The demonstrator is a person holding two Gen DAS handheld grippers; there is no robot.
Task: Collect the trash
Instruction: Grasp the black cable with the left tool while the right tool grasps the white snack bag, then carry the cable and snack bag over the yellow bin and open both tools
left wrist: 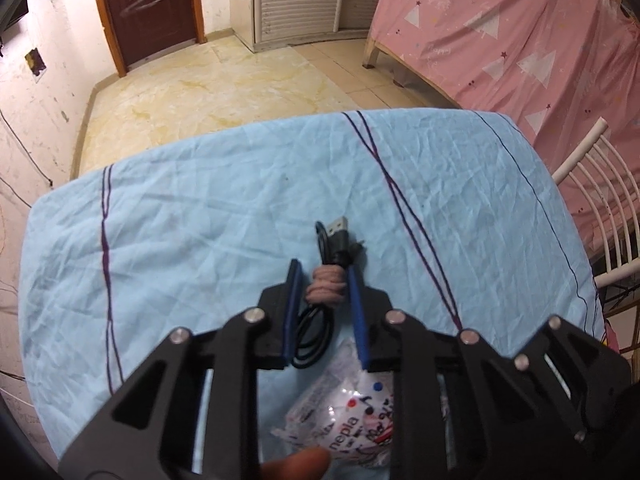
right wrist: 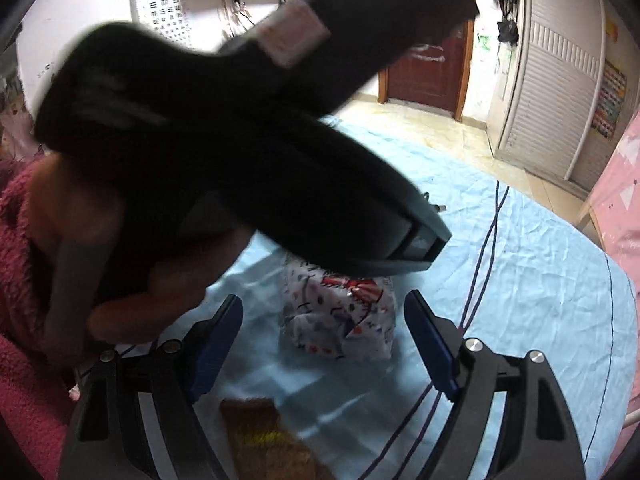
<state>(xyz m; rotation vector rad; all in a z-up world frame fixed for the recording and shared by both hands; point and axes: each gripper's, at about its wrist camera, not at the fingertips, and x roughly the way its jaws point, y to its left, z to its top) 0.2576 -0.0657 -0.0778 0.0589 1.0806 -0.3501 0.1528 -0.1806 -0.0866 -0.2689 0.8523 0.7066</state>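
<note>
Left hand-held gripper (left wrist: 323,276), pitched steeply down, pinches the coiled cable (left wrist: 325,280); right hand-held gripper (right wrist: 323,328) gapes.

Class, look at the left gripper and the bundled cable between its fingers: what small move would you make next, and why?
Probably lift the left gripper a little. Its jaws look closed on the cable at its pink tie, the cable still lies on the blue sheet, and a tissue pack sits just beneath. A short lift would test the grip and clear the pack.

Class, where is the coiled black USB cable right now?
In the left wrist view, the cable lies on the blue sheet between the left gripper's fingers, just beyond the tissue pack.
</note>
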